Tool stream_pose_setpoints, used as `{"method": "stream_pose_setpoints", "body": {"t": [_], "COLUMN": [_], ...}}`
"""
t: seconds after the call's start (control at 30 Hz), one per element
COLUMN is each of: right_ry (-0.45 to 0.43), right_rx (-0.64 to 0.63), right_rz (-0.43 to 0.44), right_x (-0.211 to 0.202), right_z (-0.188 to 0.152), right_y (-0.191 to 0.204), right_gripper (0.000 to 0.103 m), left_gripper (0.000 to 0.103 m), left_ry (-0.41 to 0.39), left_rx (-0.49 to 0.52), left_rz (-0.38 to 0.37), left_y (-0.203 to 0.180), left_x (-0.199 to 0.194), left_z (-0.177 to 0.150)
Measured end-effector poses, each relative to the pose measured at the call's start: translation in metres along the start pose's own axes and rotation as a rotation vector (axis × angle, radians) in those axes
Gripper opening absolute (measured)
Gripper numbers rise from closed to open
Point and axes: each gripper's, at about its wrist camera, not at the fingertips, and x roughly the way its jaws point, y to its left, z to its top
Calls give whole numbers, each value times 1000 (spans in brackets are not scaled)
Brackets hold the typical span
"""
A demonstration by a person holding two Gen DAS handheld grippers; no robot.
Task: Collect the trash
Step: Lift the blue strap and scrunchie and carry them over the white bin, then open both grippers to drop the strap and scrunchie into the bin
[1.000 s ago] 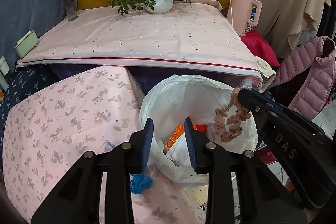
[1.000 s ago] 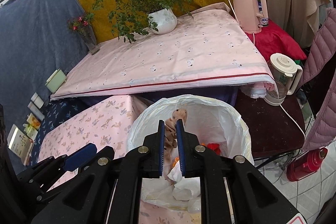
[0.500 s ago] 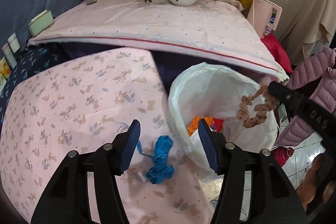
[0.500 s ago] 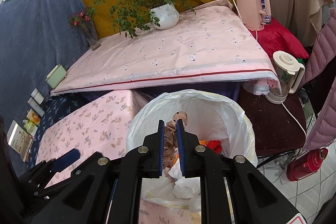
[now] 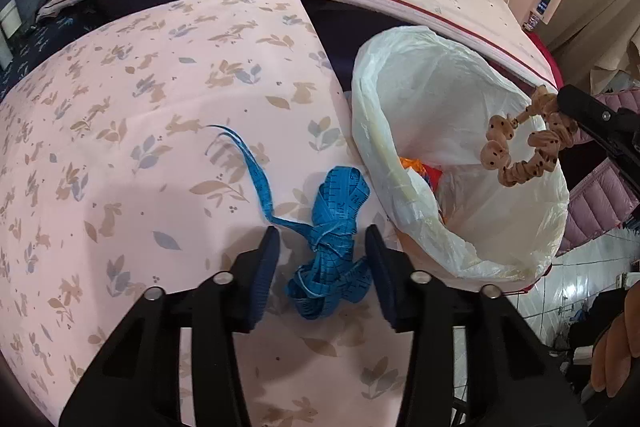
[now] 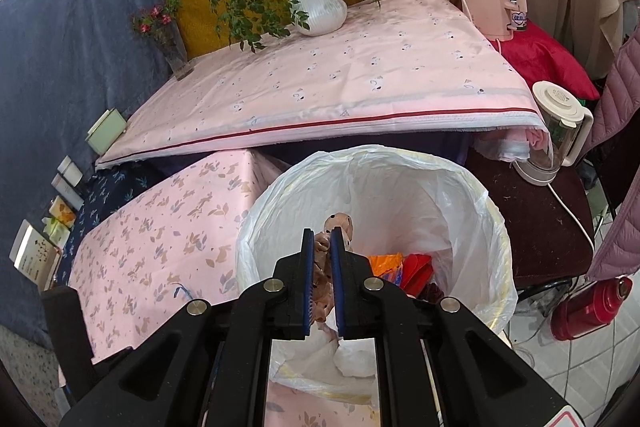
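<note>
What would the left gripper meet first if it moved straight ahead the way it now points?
Most likely the blue tape measure, which lies bunched on the pink cloth between the open jaws of the left gripper. The cloth itself comes right after; depth is hard to judge.

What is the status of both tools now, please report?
Left tool open, straddling blue tape measure on the cloth. Right tool shut on brown scrunchie, over trash bag. Nothing in the way.
</note>
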Motion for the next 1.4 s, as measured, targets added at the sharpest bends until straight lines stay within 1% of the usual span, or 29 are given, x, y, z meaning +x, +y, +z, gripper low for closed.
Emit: {"method": "stream_pose_setpoints", "body": {"t": [0.07, 0.13, 0.23, 0.4, 0.6, 0.67, 0.77, 0.87, 0.9, 0.93, 1.0, 1.07, 1.1, 1.13, 1.2, 1.33, 1.4], "right_ry": [4, 7, 8, 1, -13, -15, -3, 19, 25, 31, 31, 29, 26, 23, 20, 21, 22], "right_rx": [-1, -3, -2, 1, 2, -5, -21, -36, -41, -45, -49, -44, -42, -42, -42, -60, -71], "right_rz": [-1, -3, -5, -6, -13, -20, -34, -43, -48, -53, -68, -60, -64, -66, -68, -81, -89], "right_x": [2, 3, 4, 2, -5, -8, -11, -12, -13, -13, -14, -16, -16, -18, -19, -22, -23], "right_z": [0, -1, -2, 0, 7, 10, 12, 15, 16, 17, 19, 20, 21, 21, 22, 21, 19], "right_y": [0, -1, -3, -6, -9, -10, -13, -17, -18, -20, -22, -24, -26, -26, -27, -24, -23], "right_gripper": [9, 9, 9, 9, 9, 9, 9, 10, 10, 13, 17, 26, 29, 32, 34, 37, 40], "left_gripper": [29, 24, 22, 21, 21, 21, 21, 23, 28, 34, 41, 42, 43, 49, 53, 53, 53], "left_ry": [-7, -3, -17, -64, -111, -114, -109, -90, -86, -89, -100, -99, -98, -100, -115, -135, -143], "left_rx": [14, 20, 13, 19, 79, 106, 119, 122, 122, 126, 137, 140, 139, 135, 129, 133, 130], "left_rz": [10, -7, -16, -23, -54, -58, -76, -117, -120, -116, -111, -109, -105, -99, -86, -50, -34], "left_y": [-3, -5, -5, -15, -51, -65, -78, -87, -89, -91, -94, -96, -95, -94, -92, -86, -82], "left_x": [1, 0, -6, -26, -42, -42, -38, -32, -30, -29, -29, -29, -29, -29, -32, -37, -39], "left_z": [-1, 0, 4, 20, 47, 53, 60, 63, 63, 64, 63, 63, 63, 63, 63, 61, 60]}}
